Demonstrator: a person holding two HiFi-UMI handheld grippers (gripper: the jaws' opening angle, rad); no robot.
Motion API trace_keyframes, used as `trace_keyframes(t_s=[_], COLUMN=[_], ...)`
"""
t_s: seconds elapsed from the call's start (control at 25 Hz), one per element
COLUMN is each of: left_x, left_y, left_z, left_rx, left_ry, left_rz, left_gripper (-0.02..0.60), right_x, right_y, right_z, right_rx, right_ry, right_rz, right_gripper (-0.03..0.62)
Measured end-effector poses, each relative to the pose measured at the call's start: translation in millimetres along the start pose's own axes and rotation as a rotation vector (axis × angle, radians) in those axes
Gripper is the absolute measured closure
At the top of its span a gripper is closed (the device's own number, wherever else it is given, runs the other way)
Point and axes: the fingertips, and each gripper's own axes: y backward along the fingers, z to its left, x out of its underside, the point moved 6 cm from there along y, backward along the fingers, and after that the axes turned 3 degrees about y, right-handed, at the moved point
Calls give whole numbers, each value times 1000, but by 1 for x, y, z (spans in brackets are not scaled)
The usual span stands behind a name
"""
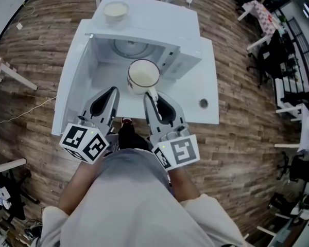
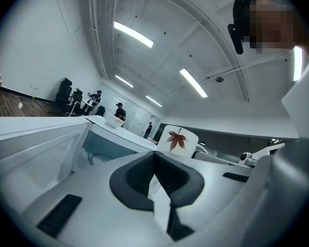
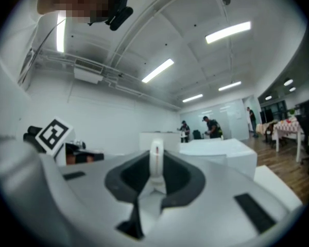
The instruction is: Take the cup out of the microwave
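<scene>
A white cup (image 1: 142, 76) with pale liquid inside hangs at the mouth of the open microwave (image 1: 159, 35), in front of the glass turntable (image 1: 130, 48). My right gripper (image 1: 151, 93) is shut on the cup's handle (image 3: 156, 161), which shows as a white strip between the dark pads. In the left gripper view the cup (image 2: 177, 140) shows a red maple leaf on its side. To the cup's left, apart from it, my left gripper (image 1: 113, 90) has its pads together at the tips and holds nothing.
The microwave door (image 1: 72, 78) stands swung open at the left, beside my left gripper. A cream bowl (image 1: 116, 10) sits on top of the microwave. The white table (image 1: 208, 71) has a round hole (image 1: 203, 103) at the right. Wooden floor lies all around.
</scene>
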Motion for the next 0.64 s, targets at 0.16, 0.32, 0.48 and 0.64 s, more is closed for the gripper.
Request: trace_keyframes(t_s=[0.16, 0.32, 0.48, 0.64], left_x=[-2, -3, -2, -1], left_y=[-3, -4, -6, -8], left_z=[1, 0, 3, 6], left_rx=[4, 8, 3, -3], left_ry=[0, 0, 5, 9], left_rz=[3, 10, 14, 13], left_gripper=[566, 566, 566, 566], right_x=[-7, -10, -11, -12], right_y=[-1, 1, 0, -4], right_z=[-3, -6, -8, -9], right_rx=[-19, -24, -30, -39], right_ry=[13, 1, 2, 8], right_rz=[-4, -1, 0, -1], right_gripper=[526, 526, 526, 526])
